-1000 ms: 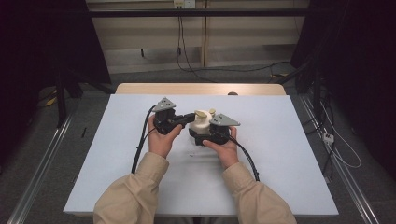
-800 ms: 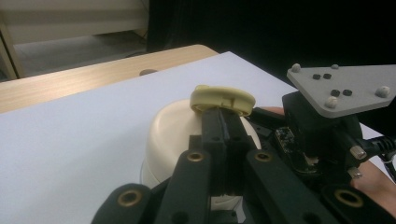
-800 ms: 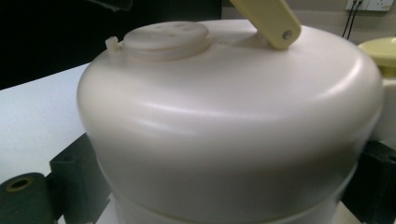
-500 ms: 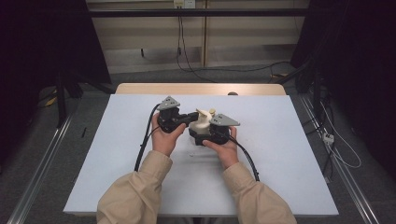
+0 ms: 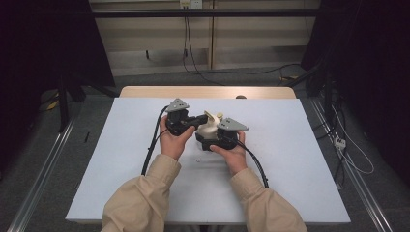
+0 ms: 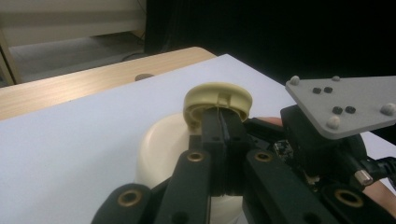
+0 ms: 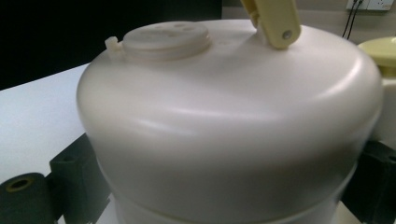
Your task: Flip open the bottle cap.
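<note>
while both hands met near the middle of the white bench [image 5: 290, 164], a cream plastic jug [image 5: 209, 129] stood between the two tools, a little toward the far edge. the left hand-held gripper [image 5: 197, 119] reached in from the left, and its black jaws had come together on the yellow cap [image 6: 218, 101] at the jug's top; in the left gripper view the two jaws stood pressed side by side with the cap's rim pinched at their tips. the cap looked tilted toward the camera there, with the pale round body of the jug just behind and below it.

the right hand-held gripper [image 5: 211, 140] sat against the near side of the jug, with its grey three-cornered plate [image 5: 232, 124] lying over it. in the right gripper view the jug's rounded shoulder bulged up close, with black jaw parts showing at the lower left and lower right corners on either side of the body, so the jaws stood around the jug; whether the pads actually pressed on it i could not tell. on top of the jug a flat round lid [image 7: 166, 39] with a small tab was visible, and beside it the base of a yellow handle [image 7: 275, 21] pinned to the shoulder.

a black cable [image 5: 152, 145] trailed from the left tool toward the near edge of the bench. a strip of bare wood [image 5: 203, 92] showed along the far edge.
</note>
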A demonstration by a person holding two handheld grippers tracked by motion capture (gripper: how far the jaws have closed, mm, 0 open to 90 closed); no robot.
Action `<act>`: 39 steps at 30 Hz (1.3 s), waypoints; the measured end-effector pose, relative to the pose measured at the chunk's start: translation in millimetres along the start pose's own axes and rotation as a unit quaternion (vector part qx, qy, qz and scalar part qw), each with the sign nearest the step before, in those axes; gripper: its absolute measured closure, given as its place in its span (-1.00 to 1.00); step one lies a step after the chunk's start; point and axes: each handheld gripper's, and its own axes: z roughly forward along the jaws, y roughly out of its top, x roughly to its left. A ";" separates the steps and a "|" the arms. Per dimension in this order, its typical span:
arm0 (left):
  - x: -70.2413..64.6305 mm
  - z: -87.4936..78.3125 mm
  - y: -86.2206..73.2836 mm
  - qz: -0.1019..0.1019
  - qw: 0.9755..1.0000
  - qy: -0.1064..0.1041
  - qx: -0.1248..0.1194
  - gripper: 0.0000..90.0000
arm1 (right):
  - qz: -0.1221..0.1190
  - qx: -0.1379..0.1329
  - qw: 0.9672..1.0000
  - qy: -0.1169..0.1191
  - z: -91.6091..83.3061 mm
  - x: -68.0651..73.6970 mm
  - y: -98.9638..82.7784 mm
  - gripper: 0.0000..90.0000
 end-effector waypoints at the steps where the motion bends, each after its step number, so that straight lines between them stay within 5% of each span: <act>1: -0.4 0.8 0.5 0.001 1.000 0.000 0.001 1.00 | -0.001 0.000 1.000 0.000 0.1 -0.1 0.1 -0.86; 29: 1.3 9.0 3.6 0.000 1.000 0.004 0.002 0.96 | 0.000 0.001 1.000 0.000 -0.4 -0.1 0.2 -0.86; 34: 0.2 3.0 3.8 -0.001 1.000 0.002 0.001 0.79 | -0.002 0.002 1.000 -0.001 -0.7 0.0 0.3 -0.87; 39: 3.1 -11.8 -2.0 -0.008 1.000 0.008 -0.002 0.29 | 0.007 0.012 1.000 0.001 -2.0 -0.9 0.5 -0.90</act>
